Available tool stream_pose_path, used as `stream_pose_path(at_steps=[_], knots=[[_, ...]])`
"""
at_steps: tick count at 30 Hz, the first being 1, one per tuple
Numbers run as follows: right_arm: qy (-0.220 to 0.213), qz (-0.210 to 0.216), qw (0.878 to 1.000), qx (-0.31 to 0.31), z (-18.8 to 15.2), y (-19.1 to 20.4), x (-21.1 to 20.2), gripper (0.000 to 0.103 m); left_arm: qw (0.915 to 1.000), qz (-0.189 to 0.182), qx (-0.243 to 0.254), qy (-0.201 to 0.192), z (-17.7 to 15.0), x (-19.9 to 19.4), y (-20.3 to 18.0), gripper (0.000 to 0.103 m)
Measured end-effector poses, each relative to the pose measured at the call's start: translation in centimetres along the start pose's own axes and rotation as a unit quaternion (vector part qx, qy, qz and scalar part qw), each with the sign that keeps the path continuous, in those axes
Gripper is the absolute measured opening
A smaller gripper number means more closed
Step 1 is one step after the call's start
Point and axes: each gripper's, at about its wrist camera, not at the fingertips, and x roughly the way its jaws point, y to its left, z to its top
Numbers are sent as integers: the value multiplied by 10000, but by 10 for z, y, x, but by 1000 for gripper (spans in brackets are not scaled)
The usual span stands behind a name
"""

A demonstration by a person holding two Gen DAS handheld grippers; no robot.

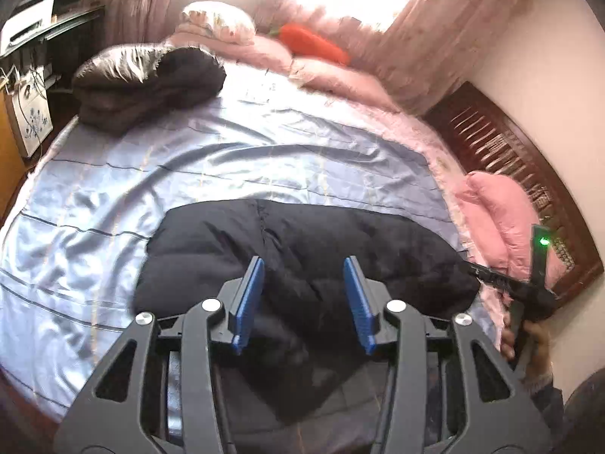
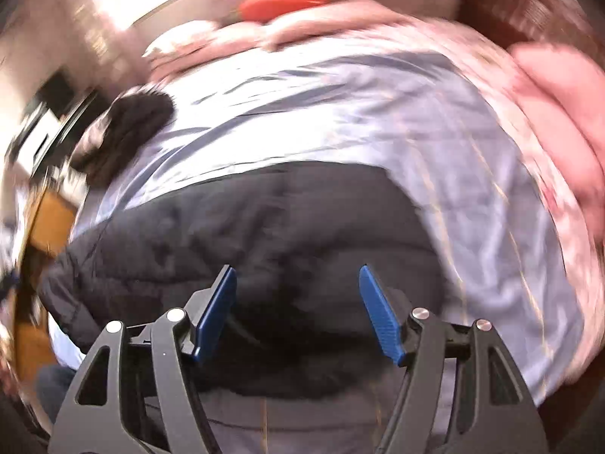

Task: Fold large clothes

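Two tools, left tool [image 1: 304,299] and right tool [image 2: 298,310], both spread, above one navy jacket [image 1: 302,249]; one dark bundle [image 1: 151,83] on the bed [image 1: 94,189].

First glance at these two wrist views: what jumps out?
The dark puffer jacket lying bunched on the pale blue bedsheet, right ahead of the open left gripper and open right gripper. Next, the bright orange carrot-shaped cushion on the pink bedding at the far side, and a second folded dark garment at the far left.
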Motion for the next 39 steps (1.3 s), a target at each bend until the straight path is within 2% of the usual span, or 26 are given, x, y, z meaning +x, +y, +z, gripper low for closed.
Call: stream_pose_path(at_steps=[1,3,5,6,8,10,14,18,23,25,27,28,29,30,32,33,35,37,39], knots=[[104,-56,9998,-161,8,15,15,68,9995,107,-140,277,0,21,4,44],[517,-95,9983,-260,18,24,47,68,9905,399,-627,1155,-17,77,23,39],[996,-338,9943,-167,3,10,75,68,9815,622,-1077,1452,-41,101,43,36],[1229,-296,9920,-41,-6,-2,90,68,9783,616,-1238,1543,-54,109,50,29],[1543,-38,9878,226,-16,-18,106,70,9727,517,-1515,1680,-65,115,60,27],[1687,-104,9855,145,-25,-12,115,72,9681,494,-1714,1760,-70,118,61,27],[1727,-535,9829,-358,-39,11,114,78,9699,799,-1504,1741,-75,123,60,27],[1915,-688,9784,-367,-42,16,138,79,9669,1058,-1338,1900,-74,143,53,27],[2091,-644,9750,-391,-33,10,164,80,9619,981,-1524,2047,-76,158,64,27],[2062,-647,9753,-454,-36,7,169,80,9628,1031,-1426,2049,-76,161,62,27],[1906,-641,9780,-556,-36,8,166,80,9659,993,-1463,1890,-72,155,61,26],[1866,-628,9789,-546,-38,9,160,79,9677,1005,-1432,1814,-69,147,58,25],[1810,-605,9806,-456,-39,7,149,79,9710,1088,-1273,1707,-67,136,47,29],[1676,-550,9840,-264,-37,4,130,79,9751,1120,-1121,1550,-68,124,40,48],[1344,-279,9905,-35,-38,4,98,79,9859,1166,-638,1018,-67,86,10,68],[1070,11,9943,-34,-44,13,72,79,9888,1189,-343,839,-68,72,-5,68],[967,323,9945,-229,-60,33,49,79,9909,1121,344,659,-75,56,-43,68],[1068,485,9920,-472,-71,48,51,79,9875,1112,715,859,-79,68,-63,66],[1207,239,9896,-748,-79,59,72,79,9820,1214,715,1258,-85,97,-58,53]])
